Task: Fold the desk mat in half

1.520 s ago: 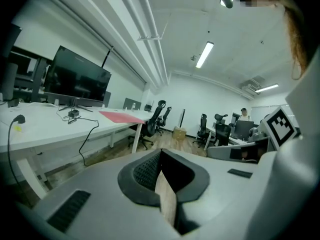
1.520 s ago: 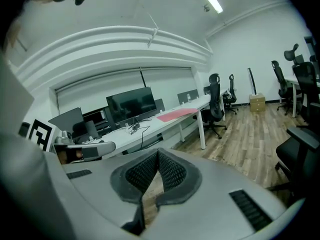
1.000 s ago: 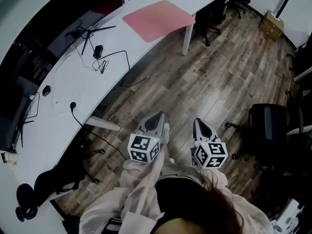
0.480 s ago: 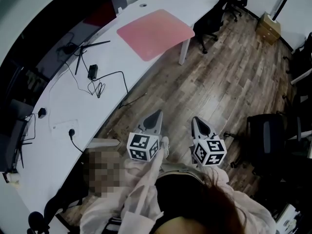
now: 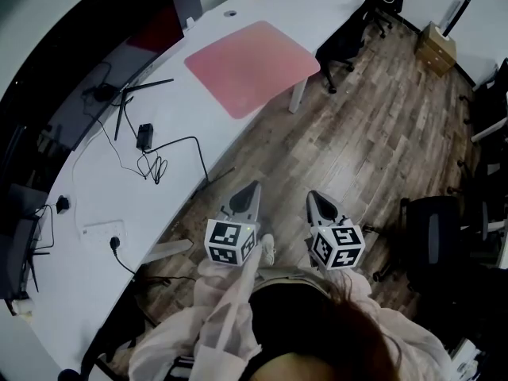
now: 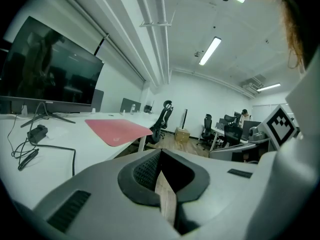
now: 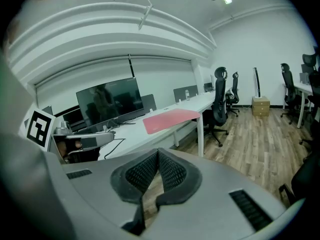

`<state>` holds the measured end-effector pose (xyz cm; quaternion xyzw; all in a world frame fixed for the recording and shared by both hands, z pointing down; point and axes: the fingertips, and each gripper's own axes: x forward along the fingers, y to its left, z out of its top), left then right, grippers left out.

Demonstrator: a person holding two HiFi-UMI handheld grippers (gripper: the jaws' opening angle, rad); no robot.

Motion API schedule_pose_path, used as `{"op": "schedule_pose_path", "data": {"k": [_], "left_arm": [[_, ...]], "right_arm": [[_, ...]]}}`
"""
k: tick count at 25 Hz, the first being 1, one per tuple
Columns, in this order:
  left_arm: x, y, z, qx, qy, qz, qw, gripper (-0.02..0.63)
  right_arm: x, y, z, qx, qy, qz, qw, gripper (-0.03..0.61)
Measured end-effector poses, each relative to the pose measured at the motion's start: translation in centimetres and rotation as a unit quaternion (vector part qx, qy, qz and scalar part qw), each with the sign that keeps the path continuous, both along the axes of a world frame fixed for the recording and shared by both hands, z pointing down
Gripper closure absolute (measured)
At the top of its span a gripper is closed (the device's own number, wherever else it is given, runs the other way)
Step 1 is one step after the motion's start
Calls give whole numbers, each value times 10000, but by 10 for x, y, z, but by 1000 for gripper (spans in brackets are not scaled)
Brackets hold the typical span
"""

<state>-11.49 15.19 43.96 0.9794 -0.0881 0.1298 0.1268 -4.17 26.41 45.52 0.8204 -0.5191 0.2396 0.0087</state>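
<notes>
The pink desk mat (image 5: pixel 250 66) lies flat and unfolded on the white curved desk (image 5: pixel 95 197), near the desk's end above a white leg (image 5: pixel 298 95). My left gripper (image 5: pixel 252 187) and right gripper (image 5: pixel 313 195) are held side by side over the wooden floor, well short of the desk. Both are shut with nothing between the jaws. In the left gripper view the mat (image 6: pixel 117 130) shows ahead, beyond the closed left gripper (image 6: pixel 160 156). The right gripper view shows the mat (image 7: pixel 170 119) further off, past the closed right gripper (image 7: pixel 158 154).
A large dark monitor (image 5: pixel 119 46) stands on the desk left of the mat, with black cables (image 5: pixel 155 157) and a power adapter (image 5: pixel 144 136) nearby. A black office chair (image 5: pixel 349 26) sits beside the desk's end. Another chair (image 5: pixel 432 228) stands at the right; a cardboard box (image 5: pixel 439 44) further back.
The desk and mat have slid lower and nearer in the head view as the person moves toward them. Both grippers stay shut and keep their places side by side.
</notes>
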Motion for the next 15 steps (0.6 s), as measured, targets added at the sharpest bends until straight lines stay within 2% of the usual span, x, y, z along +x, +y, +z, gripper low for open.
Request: {"op": "schedule_pose_path", "data": {"k": [15], "left_arm": [[21, -39, 20, -113, -176, -4, 9998, 589]], "right_arm": [[28, -37, 16, -92, -154, 62, 9998, 565]]}}
